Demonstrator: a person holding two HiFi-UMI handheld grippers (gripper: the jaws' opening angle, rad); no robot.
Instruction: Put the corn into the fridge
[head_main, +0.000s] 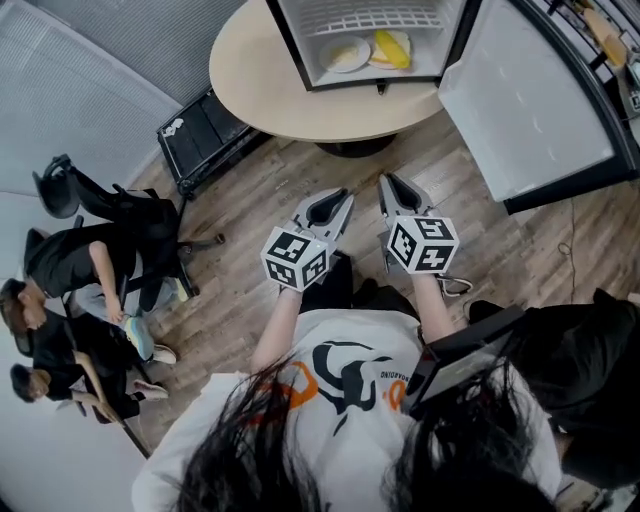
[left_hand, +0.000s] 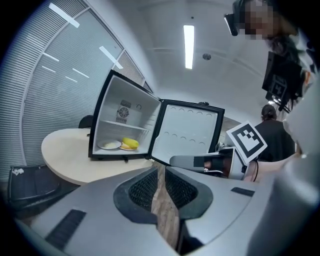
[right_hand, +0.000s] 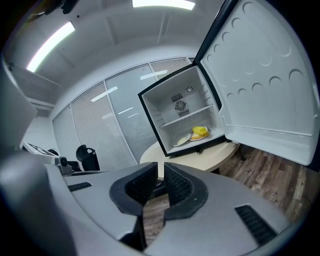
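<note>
Corn (head_main: 392, 48) lies inside fridge (head_main: 284, 45), bottom level, beside plate (head_main: 345, 55). Door (head_main: 520, 100) wide open. Left gripper (head_main: 338, 199) and right gripper (head_main: 393, 184) both closed, empty, well clear of fridge. Placing looks done. Next, likely: push door shut.

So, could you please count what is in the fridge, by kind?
Corn: 1
Plates: 2
Total: 3
</note>
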